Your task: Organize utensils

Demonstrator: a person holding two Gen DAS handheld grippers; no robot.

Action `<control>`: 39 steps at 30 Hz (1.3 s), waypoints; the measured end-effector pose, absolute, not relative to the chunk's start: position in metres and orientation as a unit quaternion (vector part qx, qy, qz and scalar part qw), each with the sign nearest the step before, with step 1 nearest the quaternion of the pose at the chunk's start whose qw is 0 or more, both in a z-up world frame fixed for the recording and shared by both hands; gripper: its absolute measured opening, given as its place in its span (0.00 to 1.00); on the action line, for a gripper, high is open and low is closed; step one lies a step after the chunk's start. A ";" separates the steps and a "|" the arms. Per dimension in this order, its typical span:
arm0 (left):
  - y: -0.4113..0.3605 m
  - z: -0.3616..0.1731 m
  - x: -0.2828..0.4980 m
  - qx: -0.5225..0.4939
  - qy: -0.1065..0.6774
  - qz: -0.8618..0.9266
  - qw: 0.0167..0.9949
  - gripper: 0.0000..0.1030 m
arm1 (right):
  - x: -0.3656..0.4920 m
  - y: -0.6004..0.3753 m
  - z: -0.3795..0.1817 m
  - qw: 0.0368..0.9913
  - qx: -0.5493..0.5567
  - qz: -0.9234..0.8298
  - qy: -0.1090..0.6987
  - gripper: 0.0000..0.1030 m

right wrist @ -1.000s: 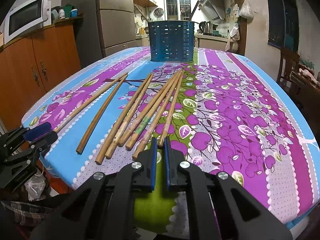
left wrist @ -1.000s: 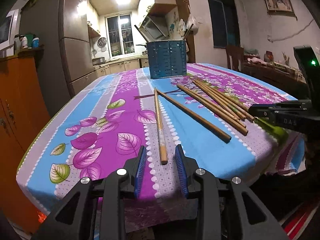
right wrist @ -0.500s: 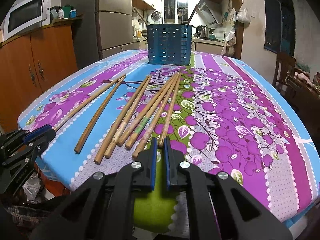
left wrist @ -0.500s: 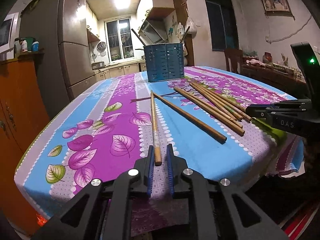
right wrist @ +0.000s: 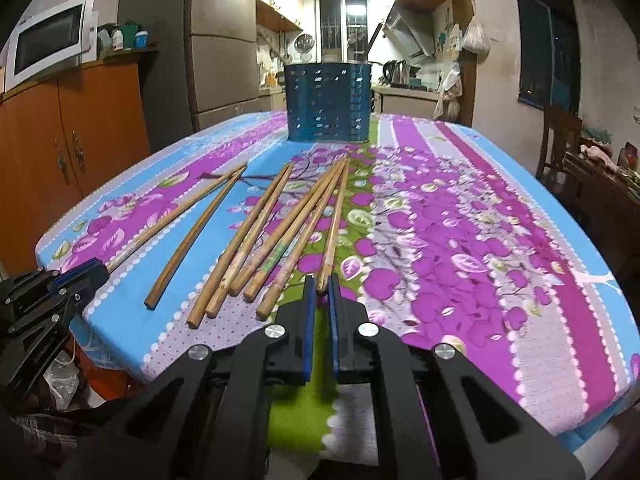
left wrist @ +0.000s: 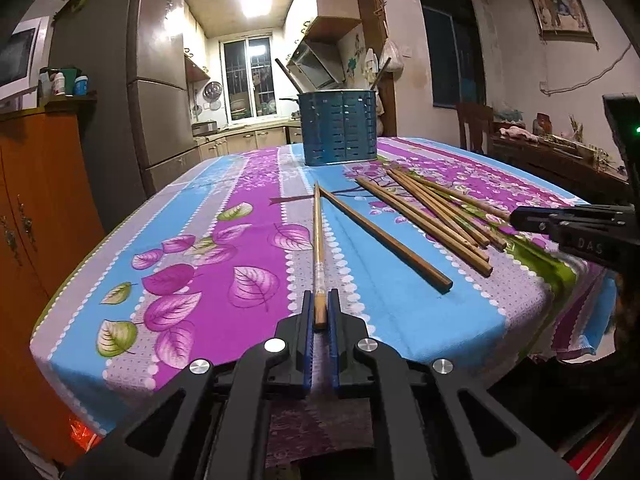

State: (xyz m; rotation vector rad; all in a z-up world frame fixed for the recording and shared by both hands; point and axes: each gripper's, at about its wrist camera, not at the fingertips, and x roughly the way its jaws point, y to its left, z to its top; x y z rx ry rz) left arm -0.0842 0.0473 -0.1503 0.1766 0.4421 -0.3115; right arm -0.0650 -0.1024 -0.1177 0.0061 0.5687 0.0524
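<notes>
Several wooden chopsticks lie on a flowered tablecloth. My left gripper [left wrist: 319,305] is shut on the near end of the leftmost chopstick [left wrist: 318,248], which lies on the cloth. It also shows in the right wrist view [right wrist: 86,270]. My right gripper [right wrist: 320,286] is shut on the near end of the rightmost chopstick [right wrist: 334,224], at the edge of the bundle [right wrist: 264,236]. A dark chopstick [left wrist: 384,236] lies between. A blue slotted utensil holder [left wrist: 339,128] stands at the table's far end, also in the right wrist view [right wrist: 329,102].
The table's near edge [left wrist: 240,372] is right under both grippers. An orange cabinet [left wrist: 36,208] stands at the left with a fridge [left wrist: 120,92] behind it. A wooden chair [right wrist: 560,140] and a sideboard [left wrist: 560,160] are at the right.
My left gripper has closed from open onto the end of the leftmost chopstick. My right gripper has stayed shut at the rightmost chopstick's end. The chopsticks have not moved.
</notes>
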 end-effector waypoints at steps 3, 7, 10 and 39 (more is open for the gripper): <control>0.051 -0.144 -0.087 0.082 0.210 -0.147 0.963 0.07 | -0.070 -0.109 -0.112 0.962 0.007 0.019 0.272 0.04; 0.057 -0.130 -0.090 0.075 0.198 -0.139 0.967 0.07 | -0.079 -0.115 -0.098 0.968 0.006 0.012 0.252 0.04; 0.060 -0.117 -0.094 0.075 0.183 -0.136 0.971 0.07 | -0.085 -0.118 -0.085 0.973 0.002 0.009 0.230 0.04; 0.077 -0.059 -0.082 0.051 0.161 -0.148 0.974 0.07 | -0.085 -0.138 -0.126 0.954 -0.010 0.058 0.295 0.19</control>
